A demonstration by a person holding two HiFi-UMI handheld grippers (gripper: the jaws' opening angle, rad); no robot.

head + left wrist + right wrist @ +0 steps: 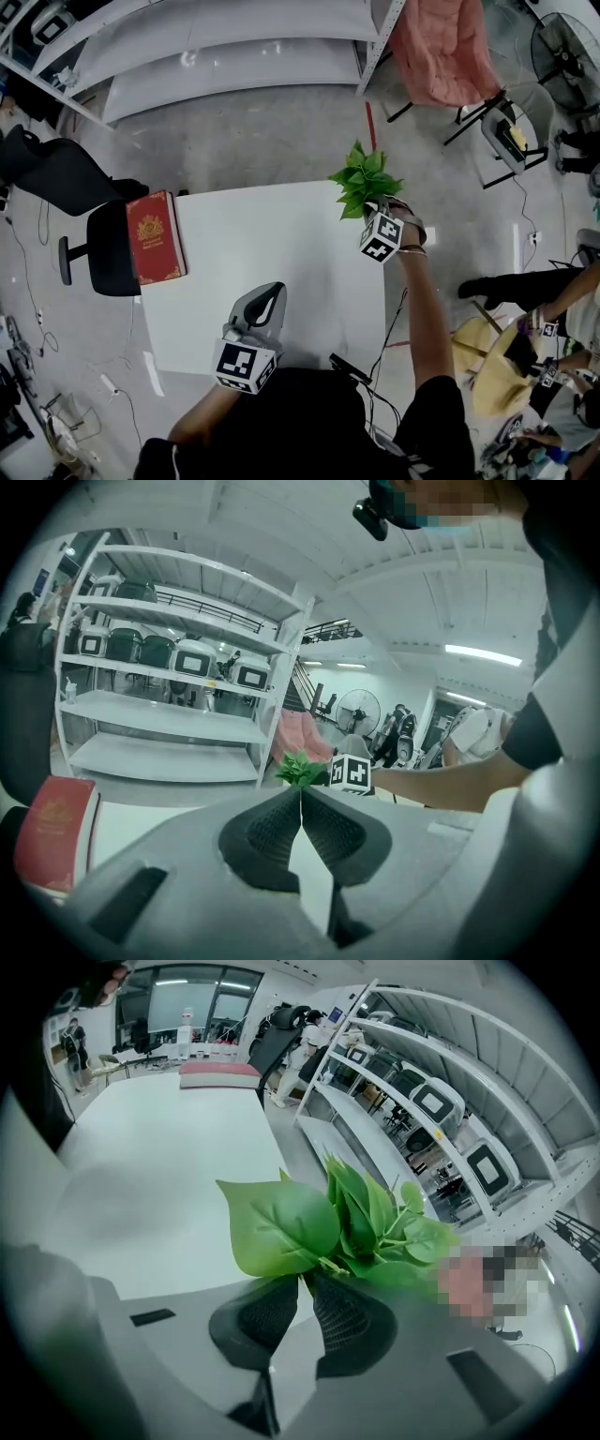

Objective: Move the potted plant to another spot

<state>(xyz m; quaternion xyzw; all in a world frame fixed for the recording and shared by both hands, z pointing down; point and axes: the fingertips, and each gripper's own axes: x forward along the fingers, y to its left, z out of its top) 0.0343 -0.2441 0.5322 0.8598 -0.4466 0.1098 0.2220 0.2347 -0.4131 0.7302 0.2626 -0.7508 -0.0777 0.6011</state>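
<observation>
Right gripper has its jaws closed down to a thin gap on the stems of the potted plant. Broad green leaves fan out just above the black ribbed pads. The pot itself is out of sight, so it cannot be told whether it rests on anything. Beneath and beyond this gripper spreads the white table. The head view places the plant at the table's far corner on this gripper's side. The black-and-white marker cube sits just behind the leaves, and the person's forearm runs back from it.

Left gripper is well apart from the plant, over the near part of the table, with its jaws pressed together tip to tip and nothing between them. Its own marker cube carries square patterns only.

Further out, on the left gripper's side, a red book lies flat near the table's edge. Its cover has a gold emblem and border, and any lettering is too small to read. A black office chair stands just beside the book, off the table. Beyond the far edge are white shelves and a pink chair.
</observation>
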